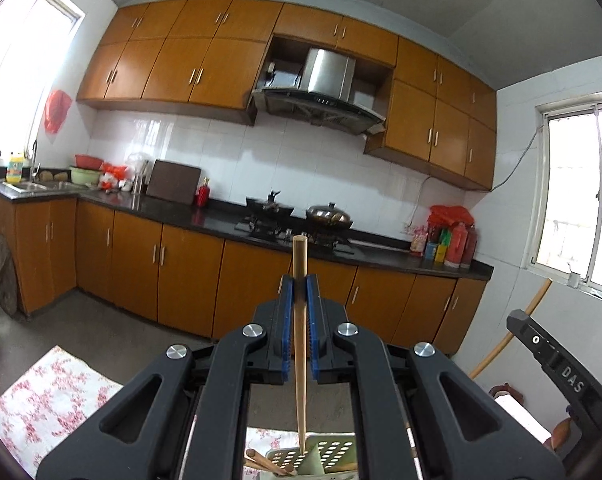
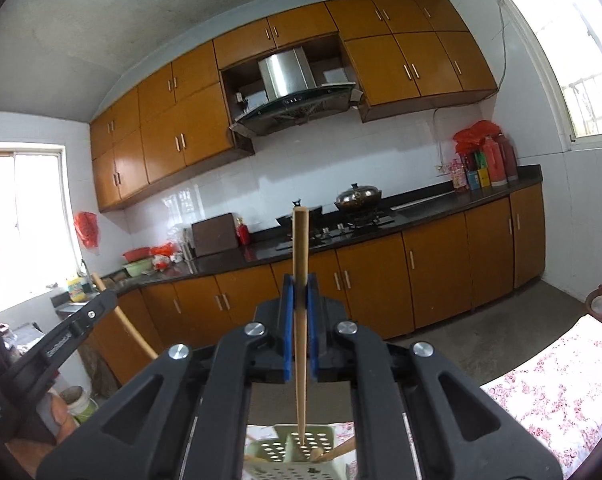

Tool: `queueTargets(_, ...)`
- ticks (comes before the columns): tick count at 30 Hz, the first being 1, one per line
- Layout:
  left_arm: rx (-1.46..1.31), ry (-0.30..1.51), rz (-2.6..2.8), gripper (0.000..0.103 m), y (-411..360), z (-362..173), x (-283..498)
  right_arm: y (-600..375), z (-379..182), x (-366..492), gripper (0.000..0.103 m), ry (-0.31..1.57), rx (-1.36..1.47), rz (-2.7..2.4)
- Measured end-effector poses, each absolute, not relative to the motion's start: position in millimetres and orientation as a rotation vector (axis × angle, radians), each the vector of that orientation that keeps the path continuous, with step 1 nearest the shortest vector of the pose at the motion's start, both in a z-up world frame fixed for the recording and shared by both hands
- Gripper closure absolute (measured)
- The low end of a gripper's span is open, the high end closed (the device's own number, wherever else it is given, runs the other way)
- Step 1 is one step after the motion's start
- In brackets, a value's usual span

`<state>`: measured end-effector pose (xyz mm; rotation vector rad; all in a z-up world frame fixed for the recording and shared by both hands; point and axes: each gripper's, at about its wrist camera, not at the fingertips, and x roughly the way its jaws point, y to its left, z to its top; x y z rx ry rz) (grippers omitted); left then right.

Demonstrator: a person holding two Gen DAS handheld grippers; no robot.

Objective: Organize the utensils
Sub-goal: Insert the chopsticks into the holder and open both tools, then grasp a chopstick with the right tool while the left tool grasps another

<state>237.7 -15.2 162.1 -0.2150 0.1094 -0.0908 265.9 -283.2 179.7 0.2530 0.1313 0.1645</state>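
Note:
My left gripper (image 1: pixel 300 284) is shut on a wooden chopstick (image 1: pixel 299 344) that stands upright between its blue pads, thick end up and thin tip down over a pale green perforated utensil holder (image 1: pixel 321 454). My right gripper (image 2: pixel 300 282) is shut on another wooden chopstick (image 2: pixel 301 320), held the same way, tip above the same green holder (image 2: pixel 297 450). More wooden utensils (image 1: pixel 261 460) lean inside the holder. The right gripper's black body (image 1: pixel 557 364) shows at the right edge of the left wrist view with its chopstick (image 1: pixel 509 332); the left gripper's body (image 2: pixel 61 340) shows at the left of the right wrist view.
A floral tablecloth (image 1: pixel 49 396) covers the table below both grippers. Beyond lie a dark kitchen counter (image 1: pixel 221 220) with orange cabinets, a stove with a lidded wok (image 1: pixel 329 216), a sink (image 1: pixel 29 186), sauce bottles (image 1: pixel 453 240) and a range hood (image 1: pixel 321 96).

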Motion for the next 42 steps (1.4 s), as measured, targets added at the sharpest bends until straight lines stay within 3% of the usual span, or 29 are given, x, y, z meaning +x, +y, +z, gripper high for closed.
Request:
queueTargets(14, -0.194, 0.199, -0.099, 0.095, -11, 136, 239, -277, 140, 276, 0.092, 0.214, 0.244, 0.139)
queueTargets(22, -0.200, 0.202, -0.084, 0.095, 6, 149, 220, -303, 140, 238, 0.079, 0.210, 0.259, 0.070)
queueTargets(25, -0.207, 0.213, -0.068, 0.090, 21, 151, 205, -319, 127, 220, 0.075, 0.248, 0.273, 0.041)
queueTargets(29, -0.227, 0.246, -0.037, 0.072, 48, 134, 181, -329, 84, 202, 0.071, 0.376, 0.264, 0.019)
queueTargets(36, -0.222, 0.475, 0.019, 0.071, 82, 57, 172, -301, -35, 196, 0.070, 0.751, 0.265, 0.100)
queueTargets(42, -0.210, 0.654, 0.016, 0.071, 85, -10, 169, -246, -86, 197, 0.071, 0.906, 0.214, 0.187)
